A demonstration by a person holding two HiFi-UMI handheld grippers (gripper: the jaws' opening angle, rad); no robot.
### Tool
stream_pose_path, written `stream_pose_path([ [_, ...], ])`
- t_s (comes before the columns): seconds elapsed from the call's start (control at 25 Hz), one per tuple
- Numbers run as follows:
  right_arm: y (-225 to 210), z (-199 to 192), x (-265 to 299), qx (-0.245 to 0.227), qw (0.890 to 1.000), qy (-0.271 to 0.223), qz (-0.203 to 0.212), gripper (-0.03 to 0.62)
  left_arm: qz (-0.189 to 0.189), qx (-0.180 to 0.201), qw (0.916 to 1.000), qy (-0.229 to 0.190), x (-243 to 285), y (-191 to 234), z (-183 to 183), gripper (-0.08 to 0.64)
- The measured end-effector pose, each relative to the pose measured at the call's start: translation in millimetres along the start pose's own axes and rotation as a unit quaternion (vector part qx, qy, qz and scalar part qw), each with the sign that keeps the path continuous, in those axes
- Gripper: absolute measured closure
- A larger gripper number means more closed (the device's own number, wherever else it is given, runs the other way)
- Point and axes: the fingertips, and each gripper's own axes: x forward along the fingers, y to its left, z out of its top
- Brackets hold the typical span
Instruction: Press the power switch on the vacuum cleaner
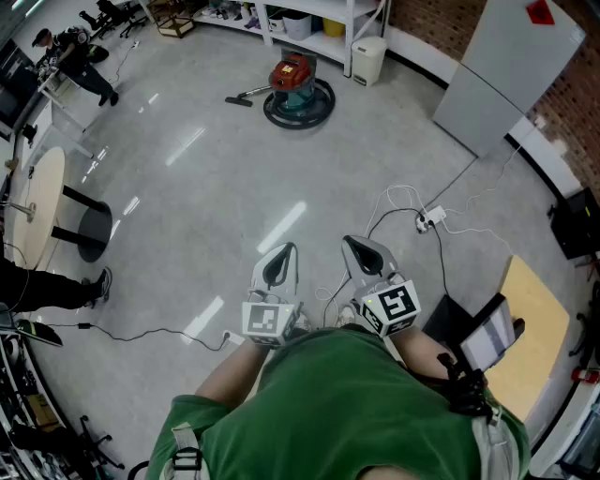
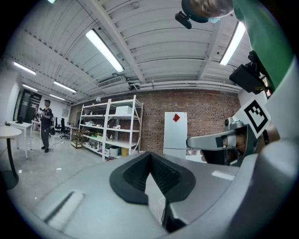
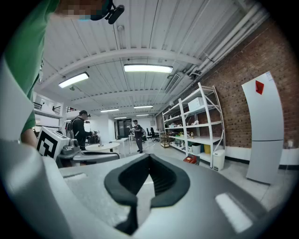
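The vacuum cleaner (image 1: pixel 292 86), red on top with a dark teal body and round base, stands far off on the grey floor, its hose and nozzle (image 1: pixel 240 97) trailing left. In the right gripper view it is a small red shape (image 3: pixel 190 159) by the shelves. Both grippers are held close to the person's body, far short of it. My left gripper (image 1: pixel 279 258) (image 2: pixel 150 157) is shut with nothing between its black pads. The right gripper (image 1: pixel 362 249) (image 3: pixel 149 158) is likewise shut and holds nothing.
White shelf racks (image 1: pixel 323 19) and a white bin (image 1: pixel 367 58) stand behind the vacuum. A tall white cabinet (image 1: pixel 511 70) is at the right. A power strip with cables (image 1: pixel 429 220) lies ahead. Left: a round table (image 1: pixel 37 211) and a person (image 1: pixel 80 61).
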Motion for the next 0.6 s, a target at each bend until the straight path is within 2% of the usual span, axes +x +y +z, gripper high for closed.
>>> stream_pose_path([
  [0.6, -5.9, -2.2, -3.6, 0.002, 1.0, 0.0, -0.01, 0.591, 0.002, -0.01, 1.0, 0.0, 3.6, -3.1, -0.3, 0.554],
])
